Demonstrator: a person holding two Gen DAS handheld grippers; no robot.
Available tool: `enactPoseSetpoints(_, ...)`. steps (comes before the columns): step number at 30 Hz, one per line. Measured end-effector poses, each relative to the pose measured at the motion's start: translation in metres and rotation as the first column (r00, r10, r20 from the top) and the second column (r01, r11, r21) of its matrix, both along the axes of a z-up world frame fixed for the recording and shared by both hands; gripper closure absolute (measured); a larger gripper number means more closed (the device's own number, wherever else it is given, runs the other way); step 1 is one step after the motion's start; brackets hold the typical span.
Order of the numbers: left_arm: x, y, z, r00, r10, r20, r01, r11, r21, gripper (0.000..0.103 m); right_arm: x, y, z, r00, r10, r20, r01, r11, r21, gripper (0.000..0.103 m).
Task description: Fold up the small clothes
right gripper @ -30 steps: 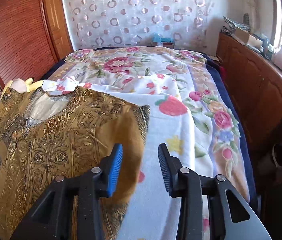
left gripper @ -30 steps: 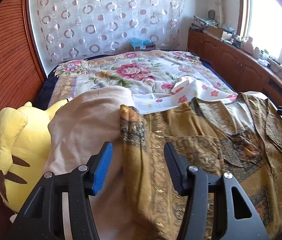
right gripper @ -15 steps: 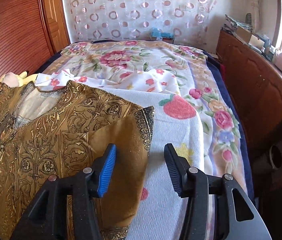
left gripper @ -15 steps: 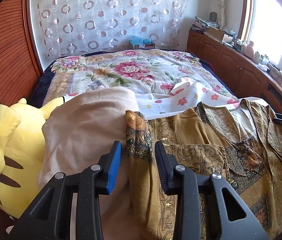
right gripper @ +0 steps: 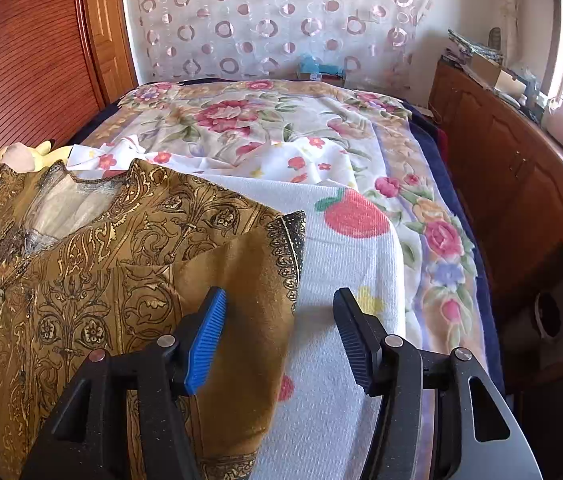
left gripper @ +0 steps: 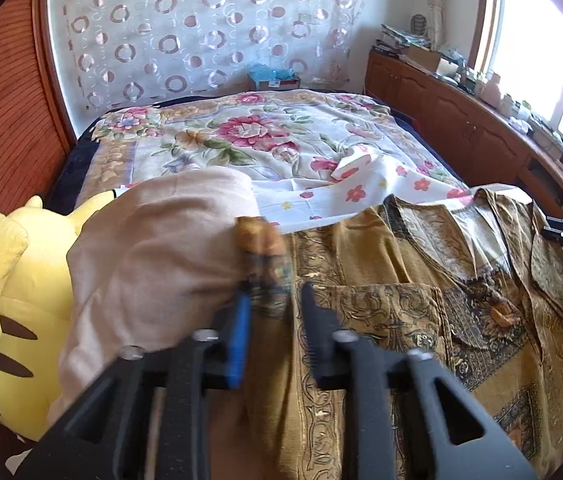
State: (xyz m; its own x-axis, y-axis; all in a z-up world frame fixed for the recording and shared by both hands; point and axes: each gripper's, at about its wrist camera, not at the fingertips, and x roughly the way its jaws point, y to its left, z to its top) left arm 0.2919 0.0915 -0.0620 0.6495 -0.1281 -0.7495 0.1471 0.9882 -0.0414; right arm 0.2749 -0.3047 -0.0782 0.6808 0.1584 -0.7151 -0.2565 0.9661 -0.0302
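Observation:
A mustard-gold patterned shirt [left gripper: 421, 304] lies spread on the bed, front up, collar toward the far side. My left gripper [left gripper: 271, 312] has its jaws narrowed around the shirt's left sleeve cuff [left gripper: 265, 256], which stands up between the fingers; the image is blurred there. My right gripper [right gripper: 279, 332] is open, with the plain inner side of the shirt's right sleeve [right gripper: 249, 300] lying between its fingers. The shirt [right gripper: 81, 264] fills the left of the right wrist view.
A beige cloth [left gripper: 149, 256] drapes over a yellow plush toy [left gripper: 9, 292] left of the shirt. A white fruit-print towel [right gripper: 345, 280] and floral bedspread [right gripper: 265, 120] lie beyond. Wooden cabinets [right gripper: 513, 184] line the right side; a wooden wall [left gripper: 5, 120] runs along the left.
My left gripper's jaws have narrowed around the left sleeve cuff, which has lifted. My right gripper's jaws have widened and moved over the right sleeve.

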Motion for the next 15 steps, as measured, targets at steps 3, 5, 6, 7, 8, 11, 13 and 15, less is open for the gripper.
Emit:
enactPoseSetpoints(3, -0.007, -0.005, 0.007, 0.999, -0.02, 0.026, 0.021, 1.0, -0.021, 0.098, 0.0, -0.001, 0.0, 1.0, 0.001, 0.001, -0.001, 1.0, -0.003, 0.046)
enactPoseSetpoints(5, -0.014, -0.009, 0.017, 0.998, -0.024, 0.054, 0.025, 0.999, -0.032, 0.098, 0.002, 0.001, 0.002, 1.0, 0.021, -0.013, -0.021, 1.0, -0.015, 0.05)
enactPoseSetpoints(6, -0.018, -0.011, 0.02, 0.998, -0.026, 0.062, 0.028, 0.999, -0.036, 0.098, 0.004, 0.002, 0.003, 0.999, 0.039, -0.026, -0.039, 0.999, -0.014, 0.061)
enactPoseSetpoints(7, -0.025, -0.014, 0.026, 0.996, -0.029, 0.081, 0.032, 0.999, -0.04, 0.098, 0.005, 0.004, 0.005, 0.997, 0.063, -0.041, -0.063, 0.998, -0.008, 0.068)
enactPoseSetpoints(8, -0.03, -0.015, 0.029, 0.995, -0.032, 0.091, 0.036, 0.998, -0.043, 0.099, 0.005, 0.008, 0.007, 0.995, 0.081, -0.051, -0.082, 0.997, -0.01, 0.079)
enactPoseSetpoints(11, -0.051, -0.019, 0.043, 0.99, -0.039, 0.135, 0.046, 0.998, -0.05, 0.099, -0.003, 0.024, 0.01, 0.991, 0.119, -0.054, -0.122, 0.991, -0.055, 0.098)
enactPoseSetpoints(13, -0.068, -0.021, 0.051, 0.986, -0.044, 0.162, 0.053, 0.997, -0.052, 0.099, -0.015, 0.03, 0.018, 0.992, 0.121, -0.016, -0.122, 0.99, -0.068, 0.098)
enactPoseSetpoints(15, -0.085, -0.022, 0.057, 0.982, -0.049, 0.183, 0.059, 0.997, -0.048, 0.099, -0.034, 0.031, 0.03, 0.991, 0.127, 0.034, -0.125, 0.991, -0.042, 0.099)
